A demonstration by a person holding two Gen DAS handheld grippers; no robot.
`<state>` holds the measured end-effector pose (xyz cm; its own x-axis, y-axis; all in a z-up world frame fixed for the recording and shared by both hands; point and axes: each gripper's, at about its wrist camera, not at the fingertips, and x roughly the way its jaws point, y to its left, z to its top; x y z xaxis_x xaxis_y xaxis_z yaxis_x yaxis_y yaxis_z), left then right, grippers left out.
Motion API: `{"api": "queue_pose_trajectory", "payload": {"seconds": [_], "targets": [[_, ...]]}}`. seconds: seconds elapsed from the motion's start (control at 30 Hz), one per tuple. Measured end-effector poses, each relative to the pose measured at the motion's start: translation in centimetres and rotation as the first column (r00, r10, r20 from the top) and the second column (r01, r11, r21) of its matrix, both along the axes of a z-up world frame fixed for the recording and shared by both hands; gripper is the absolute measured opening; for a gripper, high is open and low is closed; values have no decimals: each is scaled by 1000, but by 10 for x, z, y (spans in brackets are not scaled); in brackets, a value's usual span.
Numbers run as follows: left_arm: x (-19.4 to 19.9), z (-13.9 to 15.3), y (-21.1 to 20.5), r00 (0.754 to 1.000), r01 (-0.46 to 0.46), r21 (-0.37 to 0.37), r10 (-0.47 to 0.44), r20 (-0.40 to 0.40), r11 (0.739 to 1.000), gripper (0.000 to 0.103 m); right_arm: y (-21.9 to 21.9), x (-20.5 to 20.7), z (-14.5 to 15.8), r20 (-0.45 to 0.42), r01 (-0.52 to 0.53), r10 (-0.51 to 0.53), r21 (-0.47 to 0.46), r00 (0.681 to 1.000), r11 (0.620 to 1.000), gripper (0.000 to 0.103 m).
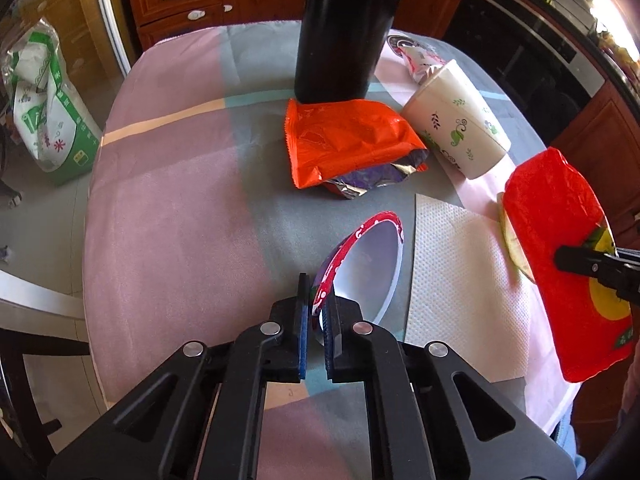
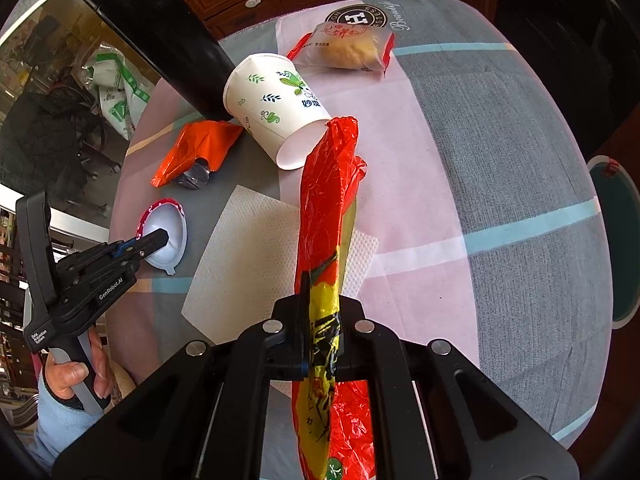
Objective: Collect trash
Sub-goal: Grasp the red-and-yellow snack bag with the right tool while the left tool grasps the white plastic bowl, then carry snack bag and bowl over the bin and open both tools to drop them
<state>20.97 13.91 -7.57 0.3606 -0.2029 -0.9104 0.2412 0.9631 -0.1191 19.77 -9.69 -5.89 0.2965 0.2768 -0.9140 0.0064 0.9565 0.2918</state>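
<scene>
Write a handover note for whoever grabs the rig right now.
Left gripper: shut on the rim of the red-rimmed plastic lid.
Right gripper: shut on the red plastic bag, held above the table.
On the table: tipped paper cup, orange wrapper, paper towel, packaged pastry, black bin.
Done: two pieces gripped.
Left: bin them, collect the rest.

We have two fisheye wrist views, each steeply down along own fingers, close above desk (image 1: 168, 208). Left wrist view sits over near edge, faces far edge and wooden drawers (image 1: 176, 0). Right wrist view sits further toward right edge, faces far edge too, angled toward far left corner. We share middle of desk: black cylinder (image 1: 344, 28), paper cup (image 1: 456, 116), orange wrapper (image 1: 344, 140), paper towel (image 1: 456, 280). Each view catches other gripper at frame side.
</scene>
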Motion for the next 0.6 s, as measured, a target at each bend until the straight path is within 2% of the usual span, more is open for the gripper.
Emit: {"api": "queue_pose_trajectory", "payload": {"seconds": [0.27, 0.47, 0.6], "targets": [[-30, 21, -10, 1000, -6, -28, 7, 24, 1000, 6, -11, -10, 12, 25, 5, -5, 1, 1000, 1000, 6], [-55, 39, -38, 998, 44, -34, -42, 52, 998, 6, -29, -25, 22, 57, 17, -17, 3, 998, 1000, 6], [-65, 41, -61, 996, 84, -43, -82, 44, 996, 6, -42, -34, 23, 61, 36, -36, 8, 998, 999, 6]]}}
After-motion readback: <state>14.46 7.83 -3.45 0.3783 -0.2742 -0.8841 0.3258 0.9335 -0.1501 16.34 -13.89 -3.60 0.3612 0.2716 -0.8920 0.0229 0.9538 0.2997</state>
